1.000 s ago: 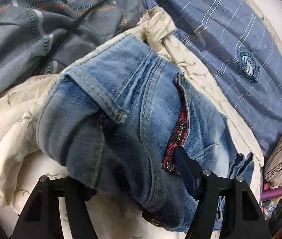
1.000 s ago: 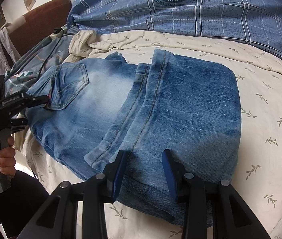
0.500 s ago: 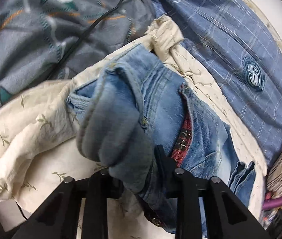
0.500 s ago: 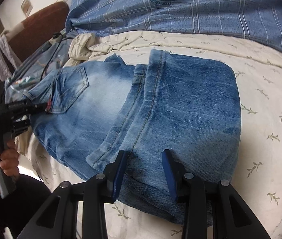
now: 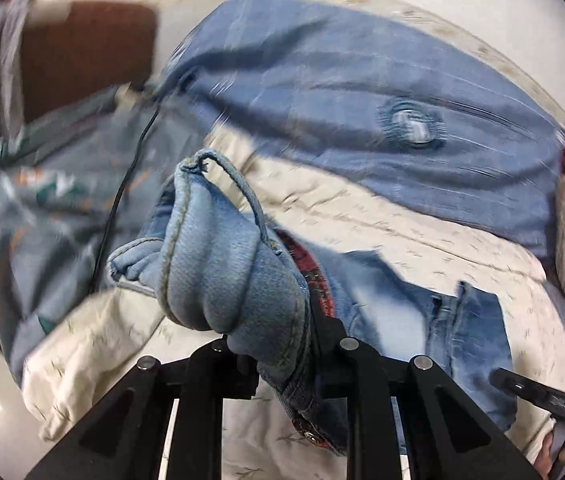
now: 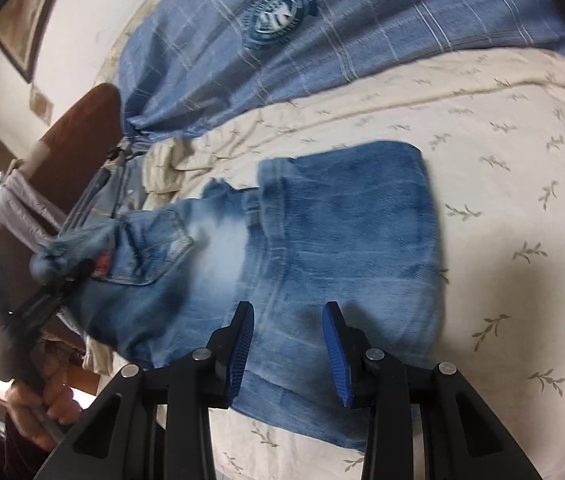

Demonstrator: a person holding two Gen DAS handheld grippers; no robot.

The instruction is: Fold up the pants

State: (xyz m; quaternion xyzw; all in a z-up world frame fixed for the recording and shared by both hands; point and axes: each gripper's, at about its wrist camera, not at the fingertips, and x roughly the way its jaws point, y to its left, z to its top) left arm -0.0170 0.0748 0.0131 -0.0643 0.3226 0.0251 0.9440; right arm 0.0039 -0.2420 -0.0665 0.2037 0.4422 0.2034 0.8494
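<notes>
A: Where do the jeans [image 6: 322,240] lie?
B: Partly folded on the cream sheet [image 6: 522,160], under the right gripper [image 6: 288,344], its jaws apart.
A: And the left gripper [image 6: 62,276]?
B: Clamping the bunched waistband.

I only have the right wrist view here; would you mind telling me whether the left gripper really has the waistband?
Observer: Yes, the left gripper is shut on a bunched fold of the jeans at the waistband.
Operator: Thank you. Is the bunch lifted?
Observer: It rises off the cream sheet, red plaid lining showing beside it.
Operator: And mine?
Observer: The right gripper is open over the folded legs, gripping nothing.
</notes>
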